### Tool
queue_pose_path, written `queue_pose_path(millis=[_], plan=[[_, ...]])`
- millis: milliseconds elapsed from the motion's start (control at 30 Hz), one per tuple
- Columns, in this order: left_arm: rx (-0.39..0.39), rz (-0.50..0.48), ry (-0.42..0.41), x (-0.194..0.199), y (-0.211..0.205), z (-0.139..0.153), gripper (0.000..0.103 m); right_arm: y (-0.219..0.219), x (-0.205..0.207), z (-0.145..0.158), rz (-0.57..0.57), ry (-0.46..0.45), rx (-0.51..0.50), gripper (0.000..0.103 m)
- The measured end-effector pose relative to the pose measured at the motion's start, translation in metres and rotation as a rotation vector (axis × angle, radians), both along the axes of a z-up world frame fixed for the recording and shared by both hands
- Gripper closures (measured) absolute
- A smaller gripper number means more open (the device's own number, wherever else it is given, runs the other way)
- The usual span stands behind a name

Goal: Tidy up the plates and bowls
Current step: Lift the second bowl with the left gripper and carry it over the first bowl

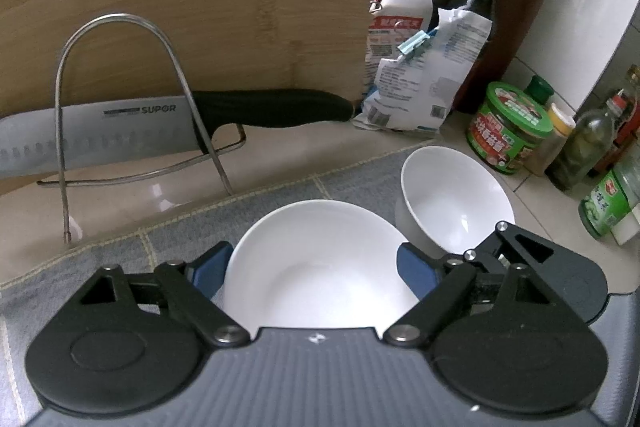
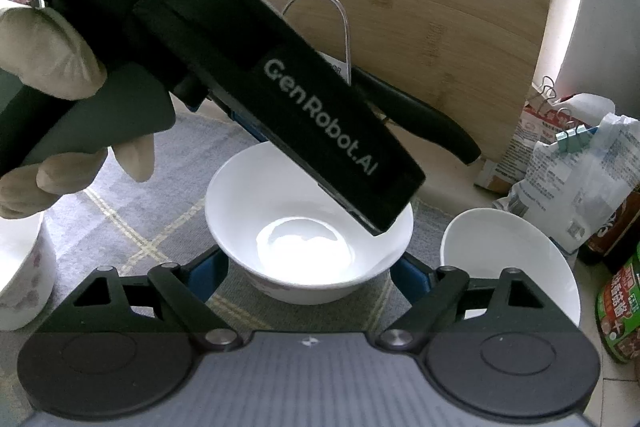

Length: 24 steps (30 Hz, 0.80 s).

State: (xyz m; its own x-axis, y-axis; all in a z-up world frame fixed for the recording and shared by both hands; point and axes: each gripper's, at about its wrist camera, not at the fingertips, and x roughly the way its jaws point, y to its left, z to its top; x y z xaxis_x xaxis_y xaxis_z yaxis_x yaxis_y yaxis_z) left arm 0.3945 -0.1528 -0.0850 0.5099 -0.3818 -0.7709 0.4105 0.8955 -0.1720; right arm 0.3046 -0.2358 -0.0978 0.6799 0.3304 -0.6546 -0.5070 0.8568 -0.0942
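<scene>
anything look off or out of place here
The kitchen knife sits loose, threaded through the wire rack with its blade bare near the bowls. The second white bowl leans tilted against the gripped one.

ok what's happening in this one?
A person with a handheld gripper in each hand is sorting dishes on a grey checked cloth. Both grippers sit around the same white bowl: the left gripper has its blue pads at the rim on either side, and the right gripper brackets it low down. It looks gripped, though contact isn't clear. A second white bowl stands beside it; the wire rack holds only a knife.
</scene>
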Motion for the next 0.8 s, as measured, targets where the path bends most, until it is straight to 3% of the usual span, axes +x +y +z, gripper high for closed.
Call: queue_pose_path(millis=[800], plan=[[-0.015,0.013,-0.03,-0.041,0.008,0.027,0.015,0.001,-0.029,0.027,0.059,-0.02,0.0,0.012]])
